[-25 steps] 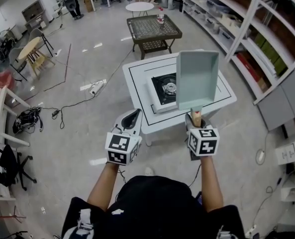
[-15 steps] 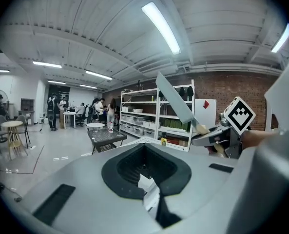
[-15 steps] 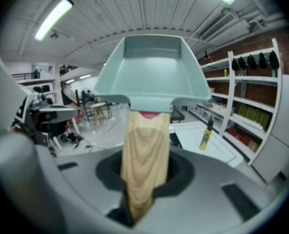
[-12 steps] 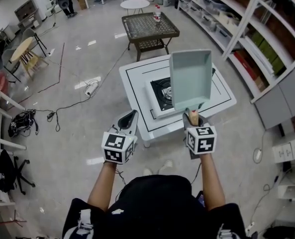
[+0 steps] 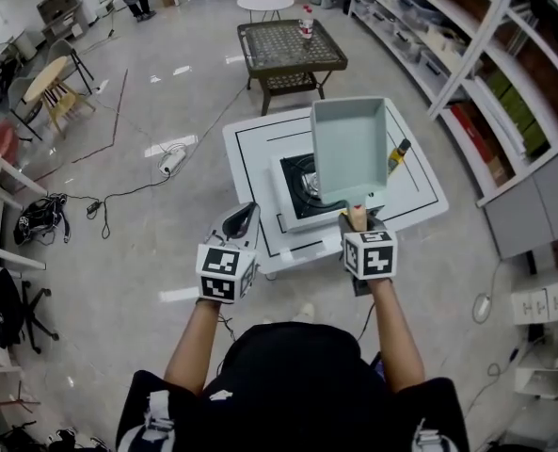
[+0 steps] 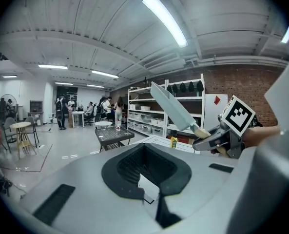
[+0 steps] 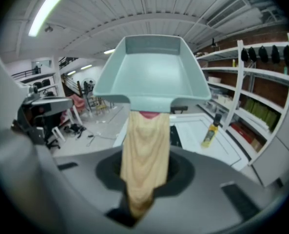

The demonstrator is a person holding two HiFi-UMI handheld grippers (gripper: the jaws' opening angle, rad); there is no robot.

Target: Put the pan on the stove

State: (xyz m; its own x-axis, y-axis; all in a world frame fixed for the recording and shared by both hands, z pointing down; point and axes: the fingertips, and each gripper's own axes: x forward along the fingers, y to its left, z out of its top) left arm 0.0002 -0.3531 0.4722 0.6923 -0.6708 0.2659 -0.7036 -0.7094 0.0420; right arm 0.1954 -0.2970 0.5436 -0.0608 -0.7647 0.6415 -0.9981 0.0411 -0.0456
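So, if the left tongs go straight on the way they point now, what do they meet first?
Probably the near left edge of the white table; the left tongs aim slightly down at it, with nothing visible between. Depth is unclear.

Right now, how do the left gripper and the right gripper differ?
The right gripper grips the pan by its wooden handle; the left gripper carries nothing. The right gripper's jaws are parted by the handle; the left gripper's jaws meet. Both bear a marker cube.

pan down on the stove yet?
No, the right tool holds the pan by its wooden handle, tilted up in the air, off the stove.
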